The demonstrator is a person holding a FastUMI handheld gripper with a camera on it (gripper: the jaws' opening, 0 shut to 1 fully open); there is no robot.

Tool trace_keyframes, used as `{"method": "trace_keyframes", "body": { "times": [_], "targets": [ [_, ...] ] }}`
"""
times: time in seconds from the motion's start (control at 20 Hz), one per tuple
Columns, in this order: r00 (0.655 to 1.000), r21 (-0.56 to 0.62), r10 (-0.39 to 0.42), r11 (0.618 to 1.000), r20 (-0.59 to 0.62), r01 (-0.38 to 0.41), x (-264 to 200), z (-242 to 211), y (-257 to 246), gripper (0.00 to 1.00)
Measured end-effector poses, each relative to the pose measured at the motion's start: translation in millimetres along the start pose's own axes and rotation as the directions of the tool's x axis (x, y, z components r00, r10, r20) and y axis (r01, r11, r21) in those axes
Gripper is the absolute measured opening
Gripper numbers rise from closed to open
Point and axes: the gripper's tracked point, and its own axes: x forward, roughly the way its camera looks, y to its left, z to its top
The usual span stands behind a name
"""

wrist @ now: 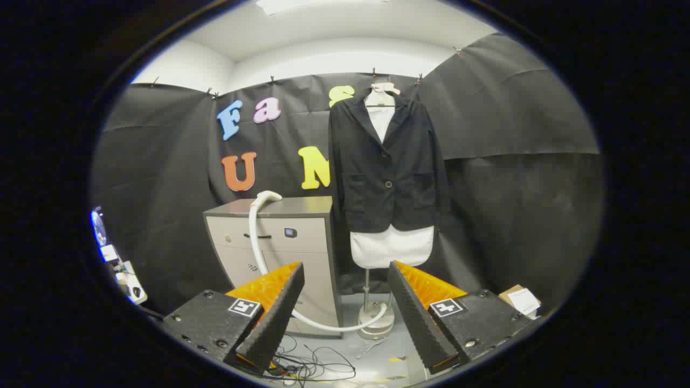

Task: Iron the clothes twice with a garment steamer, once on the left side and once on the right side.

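Nothing ironed yet, I'd say: hand-held gripper (345, 310) wide open, empty; steamer head (268, 196) resting on the cabinet (280, 231), jacket (385, 161) far beyond.

The jacket (388, 161) hangs on a mannequin (389, 245) right of the cabinet (280, 253); the steamer head (268, 196) rests on the cabinet, its hose (302, 318) trailing to the floor. The gripper (345, 307) stands apart, near.

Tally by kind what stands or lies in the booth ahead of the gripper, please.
Gripper, fingers open, holding nothing: 1
Black jacket on a white mannequin: 2
Cabinet: 1
Steamer head with white hose resting on the cabinet: 1
Cardboard box: 1
Total: 6
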Motion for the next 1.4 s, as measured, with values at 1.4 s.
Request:
{"method": "trace_keyframes", "body": {
  "times": [1.4],
  "targets": [
    [0.998, 0.002, 0.07, 0.998, -0.007, -0.07, 33, 45, 33, 0.99]
  ]
}}
